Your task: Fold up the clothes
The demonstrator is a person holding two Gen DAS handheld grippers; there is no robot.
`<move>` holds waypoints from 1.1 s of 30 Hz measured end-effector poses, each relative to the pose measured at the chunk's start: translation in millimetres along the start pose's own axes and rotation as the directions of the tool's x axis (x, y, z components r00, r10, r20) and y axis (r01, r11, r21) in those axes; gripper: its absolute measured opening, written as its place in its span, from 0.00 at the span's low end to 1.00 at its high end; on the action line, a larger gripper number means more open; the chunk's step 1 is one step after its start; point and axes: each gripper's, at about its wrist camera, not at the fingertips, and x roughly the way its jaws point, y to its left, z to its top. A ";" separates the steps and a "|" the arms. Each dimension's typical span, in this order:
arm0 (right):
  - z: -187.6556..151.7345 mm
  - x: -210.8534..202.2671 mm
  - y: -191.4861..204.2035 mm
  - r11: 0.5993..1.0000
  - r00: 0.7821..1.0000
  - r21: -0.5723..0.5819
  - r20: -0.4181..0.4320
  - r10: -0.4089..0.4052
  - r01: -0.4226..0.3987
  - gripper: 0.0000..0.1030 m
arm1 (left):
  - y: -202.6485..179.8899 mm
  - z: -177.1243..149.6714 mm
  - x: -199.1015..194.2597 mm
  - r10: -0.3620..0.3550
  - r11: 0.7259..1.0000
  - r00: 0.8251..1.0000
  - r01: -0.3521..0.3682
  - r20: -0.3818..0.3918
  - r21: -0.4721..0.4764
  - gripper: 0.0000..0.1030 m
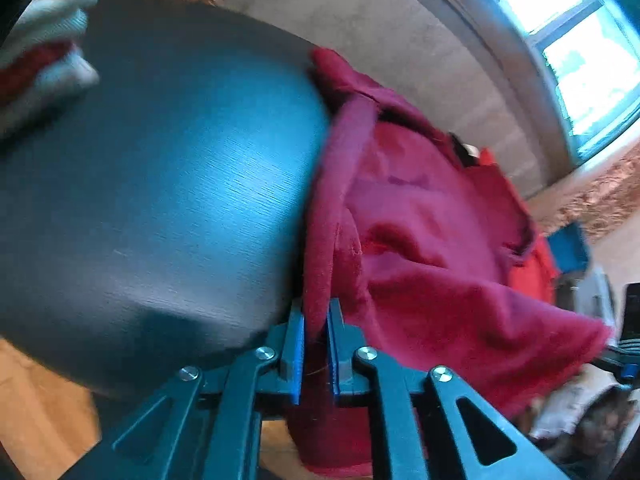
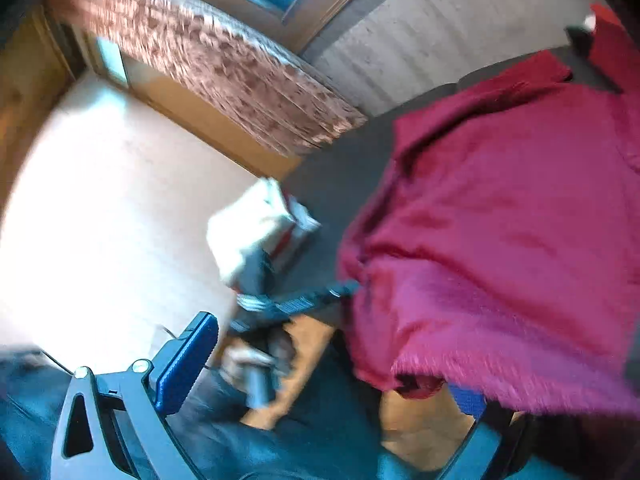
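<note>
A dark red fleece garment [image 1: 420,240] lies rumpled over the right edge of a round dark table [image 1: 160,184]. My left gripper [image 1: 316,320] is shut on the garment's hem, which rises between the blue pads. In the right wrist view the same garment [image 2: 500,240] hangs in front and drapes over my right finger. My right gripper [image 2: 332,364] stands wide open; its left blue pad [image 2: 188,360] is bare, the right pad is mostly hidden by cloth. The left gripper [image 2: 304,300] shows there at the garment's edge.
A stack of folded light and red clothes [image 1: 40,64] sits at the table's far left, also seen in the right wrist view [image 2: 260,224]. A bright red cloth [image 1: 532,264] lies under the garment. A patterned curtain [image 2: 208,68], window [image 1: 580,40] and wooden floor [image 1: 36,412] surround the table.
</note>
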 end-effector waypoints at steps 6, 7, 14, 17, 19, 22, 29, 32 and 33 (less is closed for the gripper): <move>-39.7 27.1 -10.0 0.995 0.967 0.092 -0.247 0.066 -0.044 1.00 | 38.3 13.2 -21.3 0.027 0.993 0.998 -0.020 0.053 -0.118 0.07; -52.5 32.4 -16.8 0.993 0.952 0.122 -0.302 0.043 -0.006 1.00 | 39.8 15.0 -23.6 0.020 0.993 0.998 -0.014 0.054 -0.121 0.07; -112.9 33.6 -33.2 0.975 0.857 0.107 -0.503 -0.116 0.194 1.00 | 35.1 14.5 -16.9 0.106 0.990 0.994 -0.103 0.034 -0.097 0.10; -111.5 12.2 -28.0 0.962 0.852 0.089 -0.491 -0.182 0.256 1.00 | 26.3 12.4 -14.9 0.125 0.990 0.992 -0.122 0.032 -0.065 0.10; -97.8 -5.1 -15.8 0.961 0.871 0.033 -0.431 -0.235 0.275 1.00 | 18.9 12.6 -14.2 0.140 0.989 0.990 -0.139 0.030 -0.045 0.11; -59.3 -12.5 4.2 0.952 0.927 -0.132 -0.224 -0.300 0.276 1.00 | 12.5 13.5 -17.1 0.162 0.987 0.986 -0.161 0.033 -0.016 0.15; 30.7 65.0 -17.7 0.721 0.817 -0.408 0.133 -0.560 0.561 1.00 | 7.4 21.9 -50.8 0.203 0.978 0.962 -0.208 0.181 0.010 0.27; 70.8 98.8 -50.8 0.616 0.713 -0.386 0.195 -0.673 0.687 1.00 | -9.3 28.6 -55.1 0.225 0.965 0.944 -0.250 0.241 0.080 0.44; 79.9 105.4 -61.2 0.589 0.685 -0.378 0.201 -0.700 0.714 1.00 | -15.5 31.2 -54.4 0.233 0.958 0.938 -0.267 0.256 0.107 0.45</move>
